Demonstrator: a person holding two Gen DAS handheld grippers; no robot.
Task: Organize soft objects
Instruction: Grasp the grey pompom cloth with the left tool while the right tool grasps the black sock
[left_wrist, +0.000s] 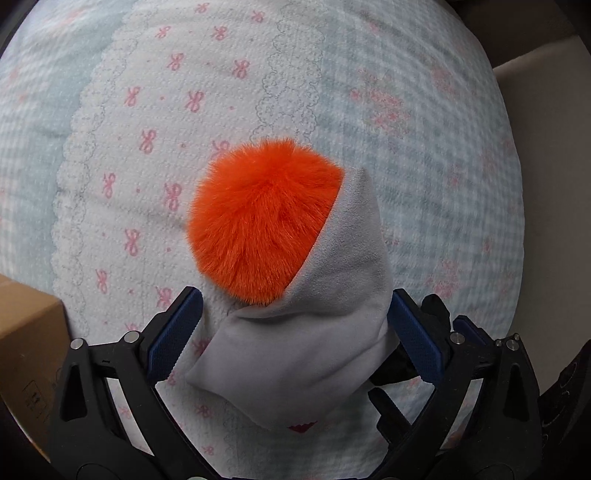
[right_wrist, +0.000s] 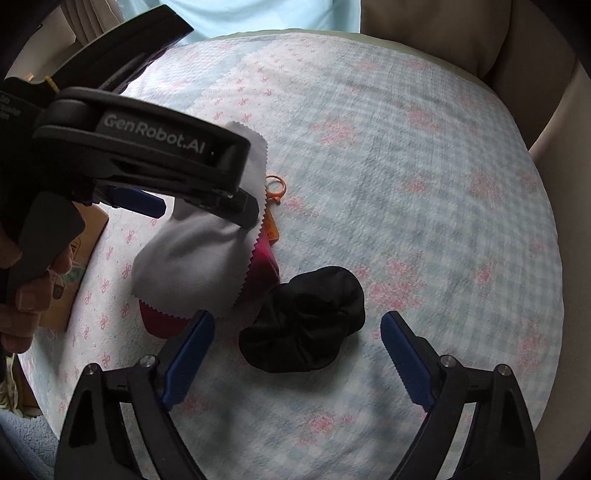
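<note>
Grey cloth (left_wrist: 306, 343), mid-frame on the bed between the wide-apart left claw (left_wrist: 295, 332), may drag the orange pompom (left_wrist: 264, 221) along, while the equally spread right claw (right_wrist: 295, 354) could miss the black scrunchie (right_wrist: 303, 321).

Both wrist views steep down, close over bedspread (left_wrist: 424, 155); share grey cloth (right_wrist: 192, 254), seemingly.

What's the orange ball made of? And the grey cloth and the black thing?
Orange ball: looks like soft fake fur, long fluffy hairs. Grey cloth: smooth, matte, probably microfibre, with zigzag-cut edges. Black thing: dark gathered fabric, maybe a scrunchie; too dark to be sure.
</note>
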